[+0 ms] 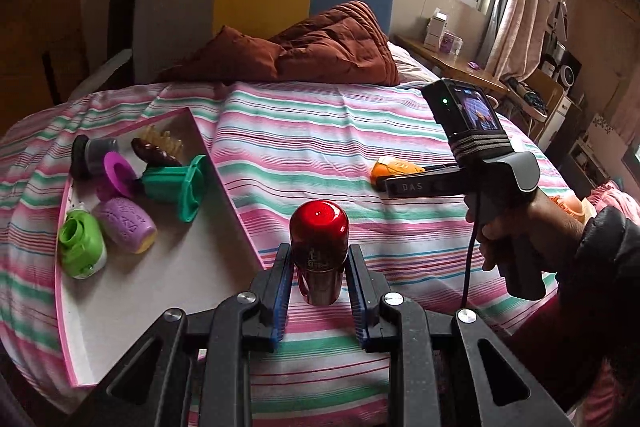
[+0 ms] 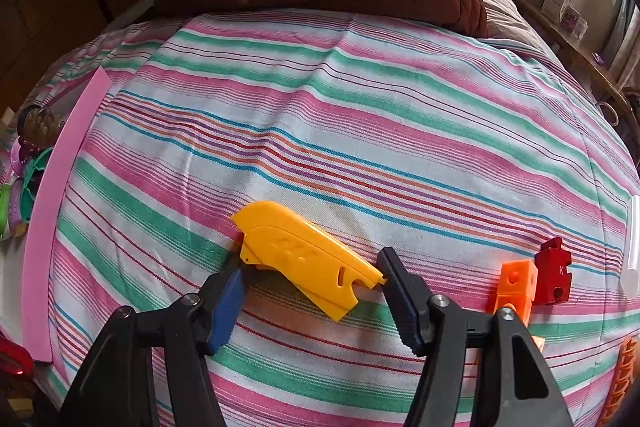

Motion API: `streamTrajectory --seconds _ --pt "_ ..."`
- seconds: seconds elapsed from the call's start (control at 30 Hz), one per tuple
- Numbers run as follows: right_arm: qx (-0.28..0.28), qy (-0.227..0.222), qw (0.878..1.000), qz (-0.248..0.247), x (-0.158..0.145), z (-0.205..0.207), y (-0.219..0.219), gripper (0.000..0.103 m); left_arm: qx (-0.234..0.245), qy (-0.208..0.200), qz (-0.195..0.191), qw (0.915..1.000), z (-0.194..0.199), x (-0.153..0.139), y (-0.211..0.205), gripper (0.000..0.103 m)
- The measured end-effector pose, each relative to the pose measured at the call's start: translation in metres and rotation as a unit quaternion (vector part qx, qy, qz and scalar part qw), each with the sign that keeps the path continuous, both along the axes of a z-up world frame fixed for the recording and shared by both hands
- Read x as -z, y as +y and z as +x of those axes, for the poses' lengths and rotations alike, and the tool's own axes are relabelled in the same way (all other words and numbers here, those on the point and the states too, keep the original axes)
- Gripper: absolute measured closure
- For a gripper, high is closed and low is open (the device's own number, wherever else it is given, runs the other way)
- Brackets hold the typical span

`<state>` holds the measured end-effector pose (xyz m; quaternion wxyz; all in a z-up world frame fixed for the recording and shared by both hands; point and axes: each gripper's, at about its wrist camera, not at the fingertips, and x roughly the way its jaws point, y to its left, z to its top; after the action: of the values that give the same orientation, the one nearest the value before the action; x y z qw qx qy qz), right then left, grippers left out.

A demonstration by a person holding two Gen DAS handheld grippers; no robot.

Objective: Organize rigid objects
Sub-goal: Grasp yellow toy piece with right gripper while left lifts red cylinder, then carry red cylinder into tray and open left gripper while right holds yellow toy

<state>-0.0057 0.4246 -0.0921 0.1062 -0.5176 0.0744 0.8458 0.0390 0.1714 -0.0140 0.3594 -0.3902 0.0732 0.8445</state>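
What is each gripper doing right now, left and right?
Left gripper: shut on the red bottle.
Right gripper: open, jaws on either side of the yellow plastic piece lying on the bedspread, not yet clamped.

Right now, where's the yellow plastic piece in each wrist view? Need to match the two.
Left wrist: yellow plastic piece sits right of centre on the striped bedsheet, partly behind the right gripper.
Right wrist: yellow plastic piece lies low centre, between the open fingers.
Shared landmark: the pink-edged tray, left of centre in the left view, far left edge in the right view.
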Motion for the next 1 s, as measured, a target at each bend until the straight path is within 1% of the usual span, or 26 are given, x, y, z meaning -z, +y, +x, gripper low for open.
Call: streamTrajectory --seconds 0.27,0.47,0.63,0.77,0.83,0.9,0.93,1.0 --pt "-0.004 0.001 1.0 0.01 0.001 -0.001 -0.003 0.039 -0.023 -0.002 0.0 0.9997 -0.005 0.001 -0.017 0.077" --pt "-0.004 0.001 1.0 0.011 0.001 -0.002 -0.004 0.039 -0.044 -0.007 0.007 0.999 -0.015 0.001 -0.035 0.077" --pt "-0.005 0.001 1.0 0.013 0.0 -0.003 -0.004 0.039 -0.091 -0.022 0.013 0.9956 -0.035 0.007 -0.069 0.077" --pt "-0.006 0.0 1.0 0.014 0.0 -0.004 -0.005 0.039 -0.141 -0.039 0.003 0.9892 -0.058 0.021 -0.104 0.077" --pt "-0.006 0.0 1.0 0.016 0.0 -0.004 -0.005 0.039 -0.156 -0.05 -0.009 0.9864 -0.069 0.03 -0.116 0.077" --pt "-0.007 -0.001 1.0 0.017 0.0 -0.005 -0.006 0.039 -0.165 -0.055 -0.019 0.9846 -0.076 0.039 -0.123 0.076" --pt "-0.007 -0.001 1.0 0.017 0.0 -0.004 -0.006 0.039 -0.167 -0.053 -0.016 0.9844 -0.077 0.039 -0.124 0.076" --pt "-0.007 -0.001 1.0 0.018 0.0 -0.005 -0.005 0.039 -0.168 -0.046 -0.028 0.9843 -0.082 0.04 -0.123 0.076"
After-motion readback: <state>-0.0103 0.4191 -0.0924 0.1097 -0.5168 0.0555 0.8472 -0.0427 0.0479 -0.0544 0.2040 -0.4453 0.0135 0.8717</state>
